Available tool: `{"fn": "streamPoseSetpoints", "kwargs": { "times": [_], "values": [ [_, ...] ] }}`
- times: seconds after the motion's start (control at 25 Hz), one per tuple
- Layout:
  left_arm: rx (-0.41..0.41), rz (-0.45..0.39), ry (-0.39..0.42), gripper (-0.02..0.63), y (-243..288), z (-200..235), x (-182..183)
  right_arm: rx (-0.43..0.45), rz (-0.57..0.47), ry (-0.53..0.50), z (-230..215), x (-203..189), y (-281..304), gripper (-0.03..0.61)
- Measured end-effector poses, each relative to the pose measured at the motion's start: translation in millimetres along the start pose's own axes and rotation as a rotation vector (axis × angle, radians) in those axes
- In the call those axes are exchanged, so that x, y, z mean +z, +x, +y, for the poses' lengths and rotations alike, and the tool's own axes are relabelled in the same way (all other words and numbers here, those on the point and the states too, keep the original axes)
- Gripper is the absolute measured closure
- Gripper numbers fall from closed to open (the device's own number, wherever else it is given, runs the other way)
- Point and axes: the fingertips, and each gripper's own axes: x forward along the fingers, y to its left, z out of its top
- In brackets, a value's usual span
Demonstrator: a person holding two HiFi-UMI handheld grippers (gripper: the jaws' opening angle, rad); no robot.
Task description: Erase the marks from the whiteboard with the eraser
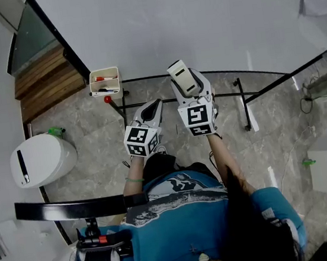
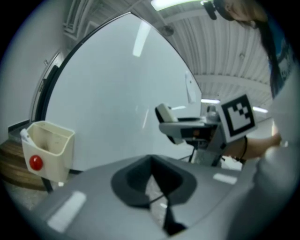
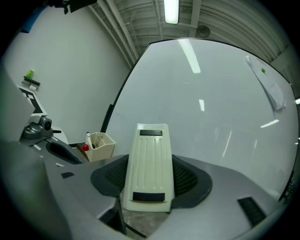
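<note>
The whiteboard (image 1: 196,15) stands upright in front of me, and no marks show on its surface (image 3: 211,108) in any view. My right gripper (image 1: 189,90) is shut on a cream plastic eraser (image 1: 183,77) and holds it just short of the board's lower edge. In the right gripper view the eraser (image 3: 147,164) lies lengthwise between the jaws and points at the board. My left gripper (image 1: 154,105) hangs lower and to the left, shut with nothing in it (image 2: 154,180). From the left gripper view the eraser (image 2: 164,112) sticks out of the right gripper (image 2: 187,127).
A cream marker box (image 1: 105,84) with a red knob hangs at the board's lower left corner (image 2: 47,150). Black stand bars (image 1: 240,102) run across the marble floor under the board. A white round bin (image 1: 42,159) sits at the left, and wooden steps (image 1: 46,79) beyond it.
</note>
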Motion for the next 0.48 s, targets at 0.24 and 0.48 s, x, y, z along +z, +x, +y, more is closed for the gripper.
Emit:
{"fn": "streamPoseSetpoints", "kwargs": {
  "times": [0.24, 0.48],
  "values": [
    [0.000, -0.008, -0.023, 0.609, -7, -55, -6, 0.014, 0.055, 0.110, -7, -48, -72, 0.314],
    [-0.005, 0.027, -0.015, 0.609, -23, -147, -40, 0.047, 0.066, 0.156, -9, -87, -163, 0.314]
  ]
}}
